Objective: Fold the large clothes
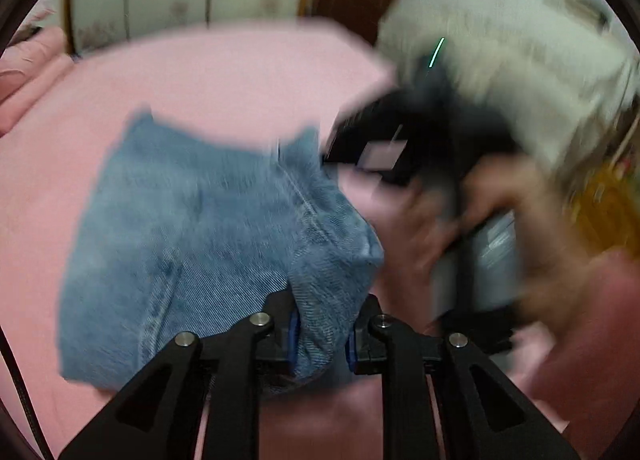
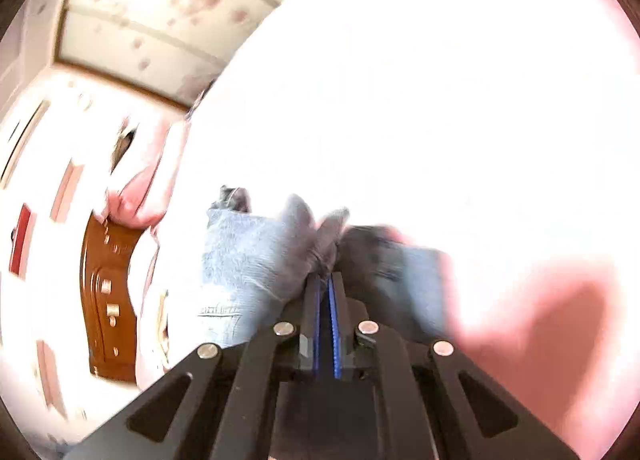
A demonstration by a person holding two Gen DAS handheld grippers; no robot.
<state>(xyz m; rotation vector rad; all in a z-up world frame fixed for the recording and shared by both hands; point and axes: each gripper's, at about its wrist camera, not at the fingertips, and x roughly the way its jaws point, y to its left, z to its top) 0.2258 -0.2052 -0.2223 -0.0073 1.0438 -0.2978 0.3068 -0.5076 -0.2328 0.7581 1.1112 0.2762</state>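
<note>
So the jeans (image 1: 200,220) are lying on the pink bed (image 1: 224,68), already doubled over into a chunky blue slab, with one bunched end rising toward the near side. The left gripper (image 1: 323,334) has that bunch sitting between its blue pads; the jaws stand a little apart and the cloth fills the gap, so I'd call it a pinch on the jeans, though with the blur it might be a loose one.

The right gripper (image 2: 325,288) has its jaws pressed nearly together. In the right wrist view a ridge of denim (image 2: 256,256) sits right at the tips, but it's blurry and half the frame is blown out white, so I can't tell if cloth is actually caught. From the left wrist view you can see it off to the right with a hand (image 1: 500,216) wrapped round it, all smeared.

Handling-wise: denim is heavy and fairly stiff for cloth, not slippery, nothing to break. Stacked layers will resist creasing and sag off one corner. My guess is you want to grab along thick seams or the waistband, both layers together, at two well-separated points so the fold lands flat.
</note>
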